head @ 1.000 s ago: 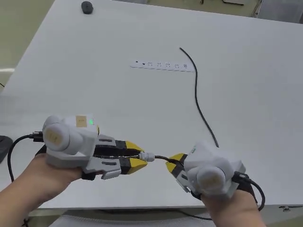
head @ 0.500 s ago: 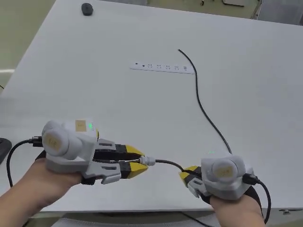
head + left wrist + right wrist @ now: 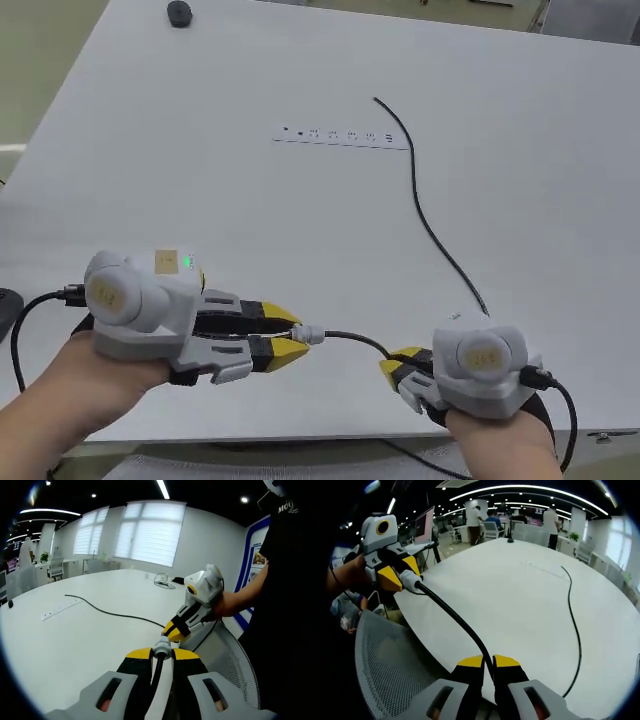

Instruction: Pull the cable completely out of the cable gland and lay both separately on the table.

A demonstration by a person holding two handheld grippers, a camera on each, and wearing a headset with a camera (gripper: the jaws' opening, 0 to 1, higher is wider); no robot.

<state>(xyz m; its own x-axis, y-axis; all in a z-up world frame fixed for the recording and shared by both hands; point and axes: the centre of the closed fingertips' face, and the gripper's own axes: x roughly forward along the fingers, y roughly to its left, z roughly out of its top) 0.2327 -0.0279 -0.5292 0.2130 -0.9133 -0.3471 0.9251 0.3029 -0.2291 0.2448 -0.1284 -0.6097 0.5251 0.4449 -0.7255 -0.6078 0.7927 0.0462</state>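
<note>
holding a small pale-grey plastic cable gland (image 3: 308, 334) in the left gripper (image 3: 296, 333), jaws drawn narrow around its body, just above the near edge of the white table (image 3: 200, 200). the right gripper (image 3: 395, 363) has its jaws pinched close on the thin black cable (image 3: 430, 230) near the gland, with a low slack arc between the two. past the right gripper the cable lies along the table, its far end touching or just beside a white power strip (image 3: 345, 138). in the left gripper view a dark strand sits between the jaws behind the gland; we take it for the cable's short end, length hidden. we judge the cable not yet out, so the pull is in progress. to do it well: keep the left gripper fixed and the gland's bore pointed straight at the right gripper, take up the slack first, then draw the right gripper away in line with the bore, not sideways, so the seal does not bind. if the grip slides on the jacket, we should re-pinch closer to the gland. risk: the gland twisting in the left jaws if we pull off-axis.
</note>
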